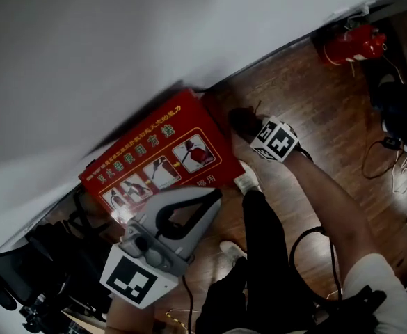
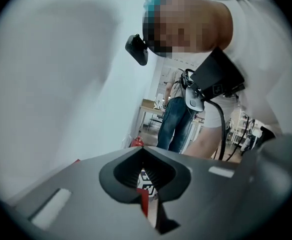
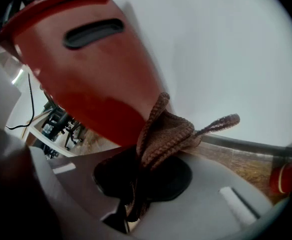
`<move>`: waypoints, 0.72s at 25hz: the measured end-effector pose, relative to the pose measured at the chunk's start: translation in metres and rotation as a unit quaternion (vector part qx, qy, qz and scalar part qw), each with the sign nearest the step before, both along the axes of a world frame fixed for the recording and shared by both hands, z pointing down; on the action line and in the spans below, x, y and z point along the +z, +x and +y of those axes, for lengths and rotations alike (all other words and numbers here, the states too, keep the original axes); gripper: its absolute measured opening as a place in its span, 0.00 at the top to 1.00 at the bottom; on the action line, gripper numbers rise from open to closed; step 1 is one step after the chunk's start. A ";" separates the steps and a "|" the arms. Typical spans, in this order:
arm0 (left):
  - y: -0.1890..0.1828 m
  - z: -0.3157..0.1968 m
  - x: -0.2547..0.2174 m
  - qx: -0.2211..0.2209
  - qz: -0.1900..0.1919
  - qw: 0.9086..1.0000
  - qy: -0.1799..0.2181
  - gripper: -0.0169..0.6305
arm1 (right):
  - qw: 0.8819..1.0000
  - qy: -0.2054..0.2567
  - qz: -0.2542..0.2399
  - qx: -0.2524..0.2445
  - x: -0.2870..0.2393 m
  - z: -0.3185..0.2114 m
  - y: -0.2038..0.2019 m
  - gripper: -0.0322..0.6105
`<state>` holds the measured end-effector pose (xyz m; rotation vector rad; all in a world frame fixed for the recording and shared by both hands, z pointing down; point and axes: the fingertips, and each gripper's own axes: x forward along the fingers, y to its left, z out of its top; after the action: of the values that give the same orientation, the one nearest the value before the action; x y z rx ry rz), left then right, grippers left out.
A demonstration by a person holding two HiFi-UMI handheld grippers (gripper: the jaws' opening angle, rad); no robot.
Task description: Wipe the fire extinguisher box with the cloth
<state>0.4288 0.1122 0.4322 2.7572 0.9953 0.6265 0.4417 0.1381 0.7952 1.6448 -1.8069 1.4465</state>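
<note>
The right gripper [image 3: 151,158] has its jaws pressed together on a brown cloth [image 3: 169,132]. The fabric is a thick, ribbed knit. It runs down through the dark rounded hollow between the grey jaws and bunches in folds beyond their tips, with one corded edge trailing off to the side. Just past the jaws, the bunched cloth touches the lower edge of the fire extinguisher box [image 3: 86,74], a smooth, glossy red metal case. Further up the same face is a dark oblong handle slot [image 3: 93,32]. Beside the gripper lies a wood-grain floor [image 3: 248,165], and a plain white wall [image 3: 225,49] stands behind the box.

The left gripper [image 2: 143,149] is closed at the tips with nothing held. Its matte grey jaws leave only a diamond-shaped hollow and a thin slit, through which a strip of red shows.

From the head view, the left gripper [image 1: 214,195] points at the near edge of the box [image 1: 154,155]. The box's front carries a yellow-framed panel of characters and small pictures. The right gripper [image 1: 250,128] sits at the box's far corner with the dark cloth [image 1: 239,120] against it. Well beyond it, a red fire extinguisher [image 1: 353,44] lies on the floor by the wall.
</note>
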 end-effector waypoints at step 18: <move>-0.250 0.011 -0.060 -0.132 0.035 0.990 -0.011 0.97 | 0.988 0.056 0.121 -0.077 -0.205 -0.008 -0.134 0.87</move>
<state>0.1790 0.1229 0.3722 2.8394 0.6256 0.4767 0.3072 0.1303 0.5899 1.6128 -1.8582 1.0496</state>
